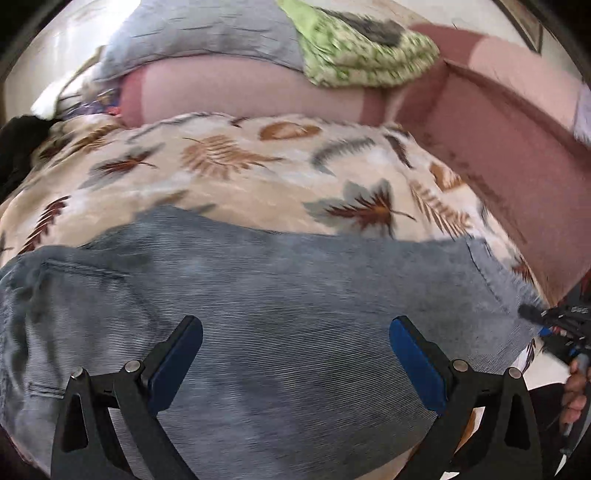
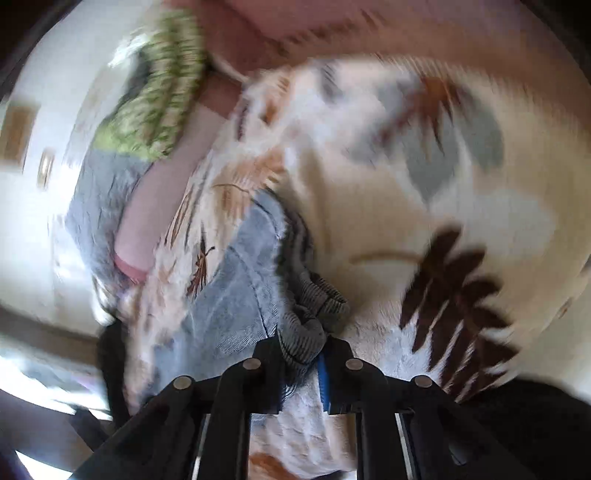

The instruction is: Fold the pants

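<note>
Blue-grey denim pants [image 1: 280, 295] lie across a bed cover printed with leaves [image 1: 229, 173]. My left gripper [image 1: 295, 332] hovers over the middle of the pants, jaws wide apart with nothing between the blue pads [image 1: 417, 362]. At the right edge of that view my right gripper [image 1: 532, 312] reaches the frayed leg end. In the right wrist view my right gripper [image 2: 303, 345] is shut on a bunched fold of the pants [image 2: 314, 306], the denim leg [image 2: 236, 280] running off to the left over the leaf-print cover [image 2: 424, 206].
A pink headboard or bed frame [image 1: 509, 147] runs along the right. A grey pillow [image 1: 207, 33] and a green patterned cloth [image 1: 362, 51] lie at the far end. A hand [image 1: 578, 391] shows at the right edge. Dark clothing [image 1: 18, 147] sits at far left.
</note>
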`<move>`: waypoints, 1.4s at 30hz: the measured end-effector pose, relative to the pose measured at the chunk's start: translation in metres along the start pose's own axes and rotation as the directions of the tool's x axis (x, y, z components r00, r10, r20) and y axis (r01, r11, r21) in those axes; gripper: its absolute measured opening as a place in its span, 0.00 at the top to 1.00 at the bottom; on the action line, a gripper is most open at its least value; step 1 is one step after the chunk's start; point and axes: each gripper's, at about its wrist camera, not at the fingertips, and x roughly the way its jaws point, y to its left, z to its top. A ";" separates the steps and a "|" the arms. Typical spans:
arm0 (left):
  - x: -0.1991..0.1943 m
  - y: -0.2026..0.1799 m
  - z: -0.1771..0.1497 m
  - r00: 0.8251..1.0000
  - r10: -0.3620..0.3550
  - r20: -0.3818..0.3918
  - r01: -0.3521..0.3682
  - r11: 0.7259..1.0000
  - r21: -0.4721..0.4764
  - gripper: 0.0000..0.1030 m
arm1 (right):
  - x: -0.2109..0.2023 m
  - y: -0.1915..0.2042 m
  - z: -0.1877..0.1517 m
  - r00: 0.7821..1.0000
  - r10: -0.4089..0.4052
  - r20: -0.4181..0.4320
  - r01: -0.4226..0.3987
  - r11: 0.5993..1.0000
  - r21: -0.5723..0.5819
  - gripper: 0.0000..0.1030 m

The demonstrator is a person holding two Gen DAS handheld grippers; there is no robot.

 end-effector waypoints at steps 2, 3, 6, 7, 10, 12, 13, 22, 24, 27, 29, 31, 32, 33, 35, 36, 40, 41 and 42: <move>0.003 -0.009 0.003 1.000 -0.008 0.007 0.008 1.000 0.021 0.02 | -0.010 0.012 -0.006 0.997 -0.051 0.055 0.056 0.994 -0.094 0.88; 0.005 -0.016 0.005 1.000 -0.011 0.014 0.011 0.999 0.034 0.02 | -0.005 0.010 -0.007 0.996 -0.074 0.045 0.079 0.992 -0.101 0.88; 0.025 -0.029 0.006 0.999 -0.010 -0.045 0.014 0.997 0.076 0.02 | 0.020 -0.011 -0.005 0.995 -0.090 -0.048 0.086 0.993 -0.080 0.81; 0.036 -0.032 0.005 0.996 0.016 -0.087 -0.007 0.994 0.107 0.02 | 0.012 -0.009 0.000 0.995 -0.066 -0.074 0.060 0.995 -0.074 0.78; 0.058 -0.033 -0.005 0.987 0.080 -0.139 -0.057 0.984 0.167 0.02 | -0.023 0.004 0.015 0.990 -0.135 0.044 0.140 0.983 -0.121 0.58; 0.055 -0.034 -0.009 0.992 0.084 -0.097 -0.065 0.981 0.181 0.02 | -0.037 0.020 0.029 0.979 -0.163 0.120 0.183 0.967 -0.179 0.49; 0.056 -0.034 -0.009 0.992 0.087 -0.093 -0.069 0.981 0.180 0.02 | -0.032 0.032 0.040 0.980 -0.157 0.124 0.182 0.958 -0.221 0.49; 0.054 -0.033 -0.012 0.994 0.079 -0.076 -0.064 0.981 0.182 0.01 | 0.097 0.069 0.078 0.941 -0.321 -0.107 0.237 0.850 -0.471 0.80; 0.054 -0.033 -0.011 0.994 0.077 -0.077 -0.062 0.982 0.180 0.01 | 0.086 0.082 0.070 0.940 -0.339 -0.033 0.270 0.800 -0.536 0.90; 0.054 -0.033 -0.010 0.993 0.079 -0.090 -0.062 0.982 0.177 0.02 | 0.062 0.101 0.064 0.942 -0.329 0.065 0.305 0.758 -0.577 0.92; 0.050 -0.031 -0.006 0.992 0.065 -0.110 -0.048 0.987 0.154 0.02 | 0.050 0.113 0.064 0.939 -0.311 0.147 0.335 0.732 -0.593 0.97; 0.042 -0.030 -0.002 0.995 0.046 -0.091 -0.036 0.992 0.118 0.02 | 0.055 0.120 0.069 0.938 -0.299 0.176 0.344 0.727 -0.594 0.97; 0.037 -0.030 -0.001 0.996 0.041 -0.074 -0.034 0.995 0.098 0.02 | 0.067 0.116 0.070 0.935 -0.320 0.150 0.343 0.723 -0.600 0.97; 0.035 -0.031 0.000 0.998 0.035 -0.060 -0.030 0.996 0.082 0.02 | 0.079 0.111 0.071 0.931 -0.343 0.121 0.344 0.721 -0.601 0.97; 0.045 -0.037 -0.002 0.994 0.063 -0.091 -0.054 0.993 0.102 0.01 | 0.107 0.091 0.068 0.916 -0.397 0.060 0.350 0.717 -0.603 0.92; 0.063 -0.042 -0.007 0.981 0.105 -0.164 -0.081 0.986 0.147 0.01 | 0.100 0.089 0.068 0.927 -0.365 0.086 0.342 0.725 -0.598 0.87; 0.065 -0.047 -0.009 0.982 0.129 -0.136 -0.104 0.979 0.173 0.00 | 0.044 0.093 0.068 0.949 -0.295 0.112 0.309 0.794 -0.523 0.75; 0.066 -0.045 -0.007 0.981 0.121 -0.150 -0.096 0.982 0.164 0.00 | 0.031 0.096 0.064 0.957 -0.265 0.119 0.288 0.806 -0.517 0.74; 0.065 -0.044 -0.003 0.980 0.114 -0.165 -0.089 0.984 0.151 0.00 | 0.015 0.098 0.058 0.970 -0.220 0.104 0.242 0.830 -0.503 0.70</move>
